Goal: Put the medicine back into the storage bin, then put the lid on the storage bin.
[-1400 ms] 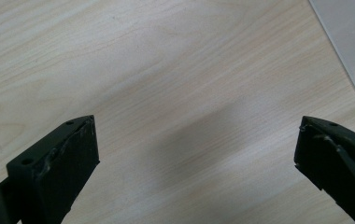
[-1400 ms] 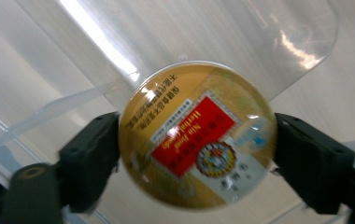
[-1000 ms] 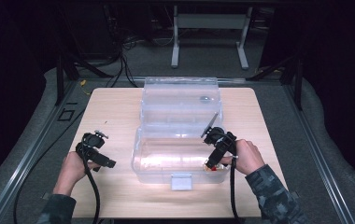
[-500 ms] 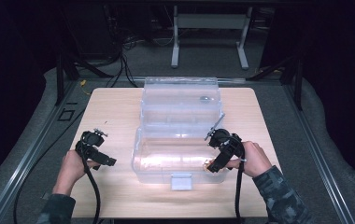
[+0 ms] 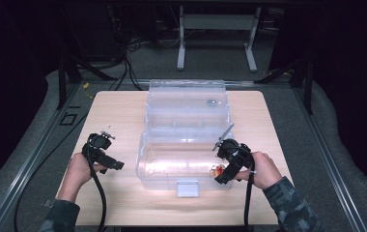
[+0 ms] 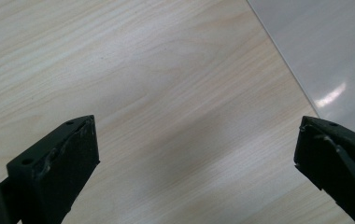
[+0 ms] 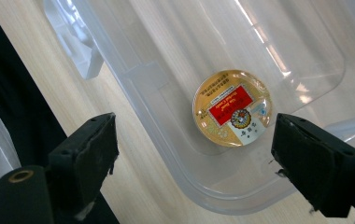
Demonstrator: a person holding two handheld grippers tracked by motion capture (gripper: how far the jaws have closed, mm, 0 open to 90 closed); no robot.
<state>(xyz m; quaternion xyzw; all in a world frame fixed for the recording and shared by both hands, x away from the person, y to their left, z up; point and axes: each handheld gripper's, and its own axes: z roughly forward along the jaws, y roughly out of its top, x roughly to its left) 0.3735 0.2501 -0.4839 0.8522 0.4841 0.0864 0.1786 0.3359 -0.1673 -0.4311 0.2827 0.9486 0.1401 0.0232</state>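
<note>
A clear plastic bin [image 5: 142, 162] stands mid-table with its lid [image 5: 186, 104] folded back behind it. A round gold cup with a red label [image 7: 234, 108] lies on the bin's floor in the front right corner [image 5: 216, 170]. My right gripper [image 5: 220, 177] hangs over that corner, its jaws wide apart [image 7: 194, 129] on either side of the bin's rim, and touches nothing. My left gripper [image 5: 117, 165] is held open to the left of the bin, above bare wood [image 6: 196, 140]. The bin's wall [image 6: 325, 56] shows at the upper right of the left gripper view.
The wooden table [image 5: 114, 116] carries only the bin. A white latch tab [image 5: 187, 188] sticks out from the bin's front wall and also shows as the latch [image 7: 80, 46] in the right gripper view. Cables trail from both grippers toward the near edge. Dark floor and a metal stand lie beyond the table.
</note>
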